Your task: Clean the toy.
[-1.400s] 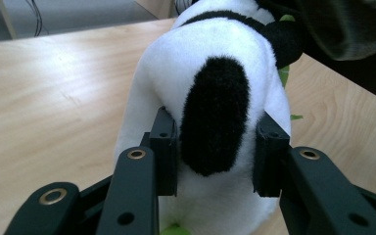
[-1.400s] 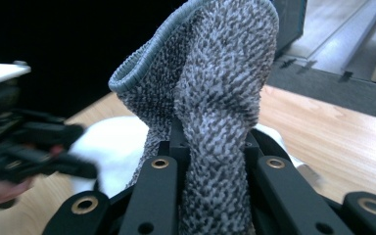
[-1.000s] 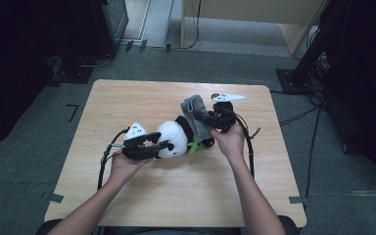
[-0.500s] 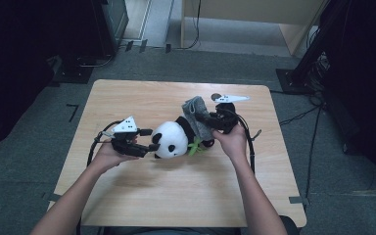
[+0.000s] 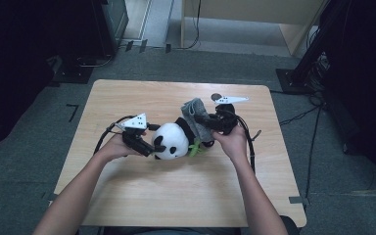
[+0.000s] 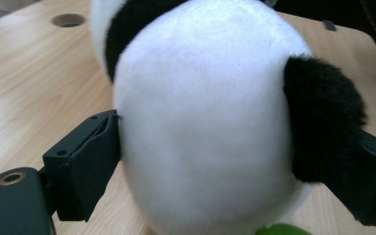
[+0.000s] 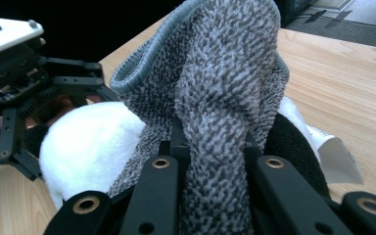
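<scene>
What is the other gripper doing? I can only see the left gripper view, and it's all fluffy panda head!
Observer: The right gripper is shut on a grey knitted cloth.
Operator: Where is the cloth on the panda?
Observer: In the high view it lies over the panda, at the end away from its head.
Operator: Anything else back there?
Observer: A white label lies on the table beside the panda's black fur.
</scene>
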{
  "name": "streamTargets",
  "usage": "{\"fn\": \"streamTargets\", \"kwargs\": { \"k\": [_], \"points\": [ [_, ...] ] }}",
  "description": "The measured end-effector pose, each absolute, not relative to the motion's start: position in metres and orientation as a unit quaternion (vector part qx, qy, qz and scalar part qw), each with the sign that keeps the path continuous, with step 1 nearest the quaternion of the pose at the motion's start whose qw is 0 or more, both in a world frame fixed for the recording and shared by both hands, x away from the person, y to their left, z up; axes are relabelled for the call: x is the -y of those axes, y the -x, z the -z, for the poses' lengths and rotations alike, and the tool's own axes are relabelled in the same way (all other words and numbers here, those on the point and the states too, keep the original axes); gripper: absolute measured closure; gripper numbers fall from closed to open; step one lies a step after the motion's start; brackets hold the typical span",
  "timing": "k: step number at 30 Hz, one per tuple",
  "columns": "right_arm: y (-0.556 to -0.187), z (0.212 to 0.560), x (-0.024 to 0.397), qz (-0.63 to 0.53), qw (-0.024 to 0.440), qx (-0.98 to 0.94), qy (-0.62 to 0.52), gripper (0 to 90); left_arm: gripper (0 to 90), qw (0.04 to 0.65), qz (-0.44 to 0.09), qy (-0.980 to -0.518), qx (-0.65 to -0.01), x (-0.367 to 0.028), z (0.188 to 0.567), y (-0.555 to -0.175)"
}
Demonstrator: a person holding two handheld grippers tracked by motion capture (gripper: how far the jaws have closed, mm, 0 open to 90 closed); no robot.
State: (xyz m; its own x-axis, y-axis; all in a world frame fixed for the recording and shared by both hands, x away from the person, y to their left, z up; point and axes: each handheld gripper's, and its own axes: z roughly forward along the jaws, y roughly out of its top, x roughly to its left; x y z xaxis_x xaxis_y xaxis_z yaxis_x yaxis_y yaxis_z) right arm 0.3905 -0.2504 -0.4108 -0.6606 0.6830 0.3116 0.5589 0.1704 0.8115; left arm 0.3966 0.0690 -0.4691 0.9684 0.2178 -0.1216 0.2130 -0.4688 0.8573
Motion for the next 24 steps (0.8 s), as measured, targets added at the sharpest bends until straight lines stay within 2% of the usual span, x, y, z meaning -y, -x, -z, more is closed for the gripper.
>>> {"fn": "streamTargets", "kwargs": {
  "k": [5, 9, 18, 24],
  "points": [
    [-0.390, 0.412, 0.249, -0.499, 0.061, -0.763, -0.406, 79.2, 0.7, 0.493, 0.029, -0.860, -0.132, -0.061, 0.477, -0.403],
    [-0.389, 0.412, 0.248, -0.498, 0.062, -0.764, -0.405, 79.2, 2.3, 0.501, 0.034, -0.856, -0.123, -0.059, 0.481, -0.404],
    [-0.389, 0.410, 0.250, -0.508, 0.073, -0.756, -0.407, 78.9, 39.6, 0.487, -0.004, -0.862, -0.141, -0.057, 0.471, -0.388],
    [-0.383, 0.399, 0.252, -0.523, 0.098, -0.740, -0.412, 78.8, 47.3, 0.504, -0.025, -0.841, -0.195, -0.053, 0.462, -0.370]
  ]
}}
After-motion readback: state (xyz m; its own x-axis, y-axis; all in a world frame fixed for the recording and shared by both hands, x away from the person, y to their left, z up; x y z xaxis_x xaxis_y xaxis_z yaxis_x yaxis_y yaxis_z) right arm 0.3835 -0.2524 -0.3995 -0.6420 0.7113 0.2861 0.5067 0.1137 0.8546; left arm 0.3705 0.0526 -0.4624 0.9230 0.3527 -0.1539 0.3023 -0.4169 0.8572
